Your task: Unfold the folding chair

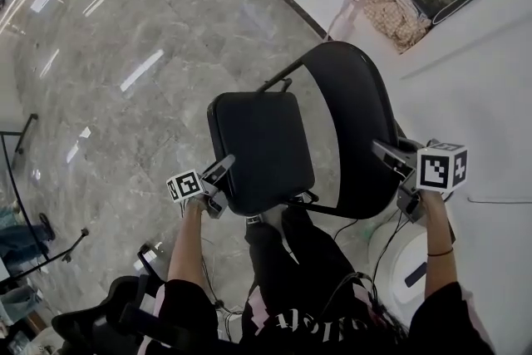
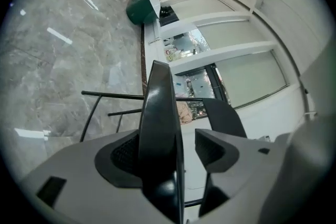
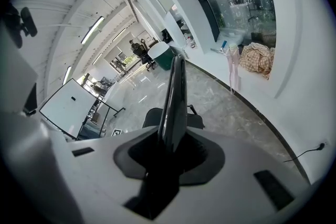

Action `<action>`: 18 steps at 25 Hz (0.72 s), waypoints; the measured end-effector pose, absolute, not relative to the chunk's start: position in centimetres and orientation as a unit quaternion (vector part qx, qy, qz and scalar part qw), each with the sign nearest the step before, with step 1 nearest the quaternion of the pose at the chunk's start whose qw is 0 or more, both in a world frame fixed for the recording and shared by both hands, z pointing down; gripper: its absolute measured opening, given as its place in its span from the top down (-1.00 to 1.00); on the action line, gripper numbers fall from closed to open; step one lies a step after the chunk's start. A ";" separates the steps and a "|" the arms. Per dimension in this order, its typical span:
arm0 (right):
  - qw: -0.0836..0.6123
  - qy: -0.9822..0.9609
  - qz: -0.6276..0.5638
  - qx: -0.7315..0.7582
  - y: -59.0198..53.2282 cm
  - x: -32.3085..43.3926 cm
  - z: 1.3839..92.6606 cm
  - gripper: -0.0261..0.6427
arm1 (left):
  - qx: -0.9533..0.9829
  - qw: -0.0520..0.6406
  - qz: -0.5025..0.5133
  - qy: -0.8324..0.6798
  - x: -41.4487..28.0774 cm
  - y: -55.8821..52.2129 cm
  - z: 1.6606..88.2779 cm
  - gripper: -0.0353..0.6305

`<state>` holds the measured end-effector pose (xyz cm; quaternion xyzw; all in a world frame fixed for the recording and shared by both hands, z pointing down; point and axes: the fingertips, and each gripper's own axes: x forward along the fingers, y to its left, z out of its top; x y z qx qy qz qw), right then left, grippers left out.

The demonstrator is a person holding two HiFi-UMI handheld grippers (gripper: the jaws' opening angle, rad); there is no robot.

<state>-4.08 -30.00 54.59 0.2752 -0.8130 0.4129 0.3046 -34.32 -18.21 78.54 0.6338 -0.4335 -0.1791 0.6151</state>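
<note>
Apparently the chair [image 1: 320, 137] stands all but unfolded on the marble floor [image 1: 125, 54], its padded black seat [image 1: 262, 150] down flat. The left gripper [image 1: 224, 167] has its fingers [image 2: 223, 147] gaping loosely round the seat edge; the right gripper [image 1: 385, 151] pinches the smooth, curved backrest [image 1: 357, 96]. Next, probably: release the backrest and check the thin tube frame [image 1: 274, 84] sits steady.

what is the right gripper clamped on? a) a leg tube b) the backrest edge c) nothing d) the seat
b: the right gripper view shows the right gripper closed on the thin black backrest edge; in the head view it sits at the backrest's side, away from the seat
</note>
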 end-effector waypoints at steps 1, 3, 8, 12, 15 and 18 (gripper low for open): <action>0.307 -0.813 0.409 0.279 -30.0 -4.3 55.0 0.64 | 0.628 0.613 -0.156 -0.453 -35.2 -17.8 79.8 -0.02; 0.311 -0.813 0.402 0.284 -29.8 -4.8 55.7 0.64 | 0.614 0.617 -0.136 -0.473 -36.6 -17.1 81.9 0.15; 0.318 -0.815 0.385 0.293 -29.2 -6.6 57.0 0.63 | 0.610 0.613 -0.117 -0.488 -39.8 -15.7 85.3 0.14; 0.318 -0.821 0.371 0.297 -28.7 -8.0 58.4 0.62 | 0.599 0.612 -0.092 -0.508 -41.7 -14.0 88.8 0.12; 0.321 -0.825 0.356 0.299 -28.1 -9.4 58.9 0.62 | 0.591 0.616 -0.101 -0.510 -42.5 -12.5 90.8 0.11; 0.322 -0.833 0.341 0.293 -27.4 -11.5 59.2 0.62 | 0.579 0.614 -0.105 -0.526 -43.3 -10.6 92.9 0.05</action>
